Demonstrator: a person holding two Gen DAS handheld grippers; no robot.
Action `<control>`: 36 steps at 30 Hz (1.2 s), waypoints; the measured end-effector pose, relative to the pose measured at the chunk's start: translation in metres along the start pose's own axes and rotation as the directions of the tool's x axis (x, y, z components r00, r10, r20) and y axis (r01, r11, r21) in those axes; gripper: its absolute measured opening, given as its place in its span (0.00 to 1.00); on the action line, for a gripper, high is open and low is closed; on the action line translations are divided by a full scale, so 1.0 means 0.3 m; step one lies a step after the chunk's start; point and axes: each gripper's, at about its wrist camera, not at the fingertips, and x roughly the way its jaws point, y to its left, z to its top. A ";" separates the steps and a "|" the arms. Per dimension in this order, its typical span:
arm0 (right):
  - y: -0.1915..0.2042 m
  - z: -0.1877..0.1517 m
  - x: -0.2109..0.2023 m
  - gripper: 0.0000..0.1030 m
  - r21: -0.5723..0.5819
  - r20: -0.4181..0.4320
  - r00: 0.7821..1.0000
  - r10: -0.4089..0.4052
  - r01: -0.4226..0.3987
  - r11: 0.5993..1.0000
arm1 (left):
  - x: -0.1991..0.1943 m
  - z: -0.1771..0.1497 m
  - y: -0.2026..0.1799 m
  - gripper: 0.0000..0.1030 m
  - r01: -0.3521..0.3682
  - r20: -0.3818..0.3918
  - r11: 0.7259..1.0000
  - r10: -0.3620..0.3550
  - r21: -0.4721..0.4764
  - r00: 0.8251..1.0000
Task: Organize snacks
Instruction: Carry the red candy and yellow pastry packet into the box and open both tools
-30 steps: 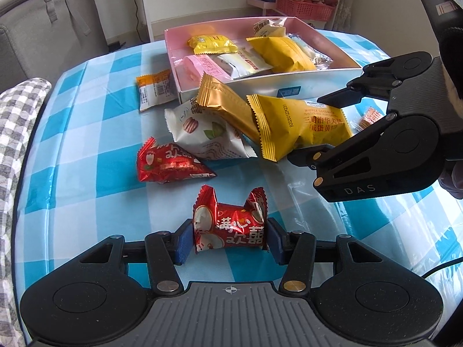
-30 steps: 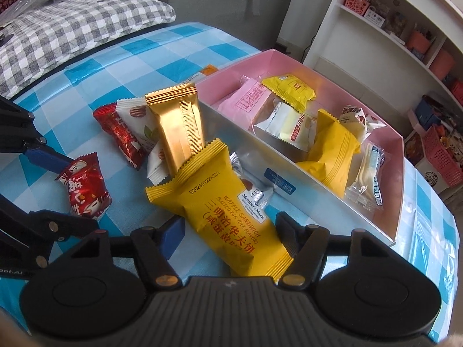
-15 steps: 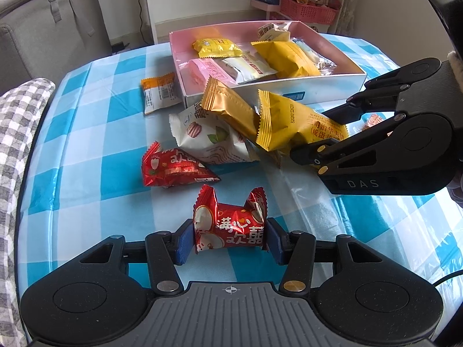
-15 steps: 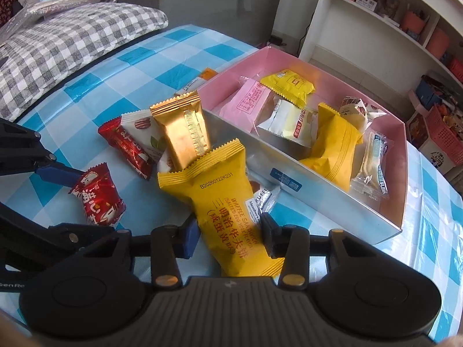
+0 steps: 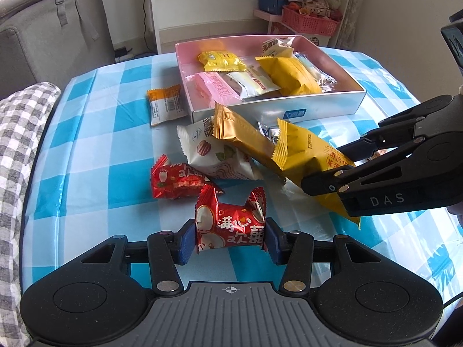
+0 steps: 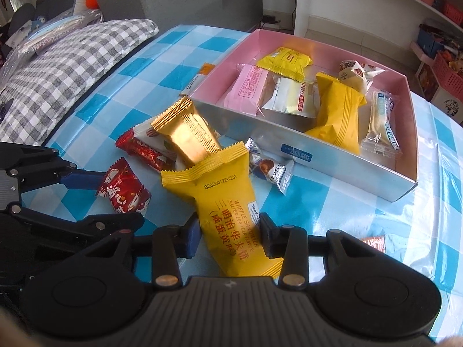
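Note:
My left gripper (image 5: 228,243) is shut on a red candy packet (image 5: 230,225) and holds it above the checked tablecloth; it also shows in the right wrist view (image 6: 124,193). My right gripper (image 6: 228,237) is shut on a yellow waffle packet (image 6: 228,205), seen from the left wrist view (image 5: 309,159) raised off the table. The pink snack box (image 5: 327,107) stands beyond, holding several packets. Loose on the cloth lie a gold packet (image 5: 240,136), a white packet (image 5: 214,153), another red packet (image 5: 176,179) and an orange-white packet (image 5: 166,108).
A small truffle packet (image 6: 272,170) lies by the box's front wall (image 6: 301,153). A grey checked cushion (image 6: 58,72) borders the table's left side. White shelves with a pink basket (image 5: 309,23) stand behind the table. A small orange packet (image 6: 374,243) lies at the right.
My right gripper closed on the yellow waffle packet and lifted it. My left gripper rose with the red candy packet held, so the box looks farther below.

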 end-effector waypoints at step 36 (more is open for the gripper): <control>-0.279 0.190 -0.015 0.37 0.488 0.312 0.948 -0.069 -0.097 0.868 | 0.108 0.337 0.022 0.46 -0.014 0.282 1.000 0.021 -0.025 0.959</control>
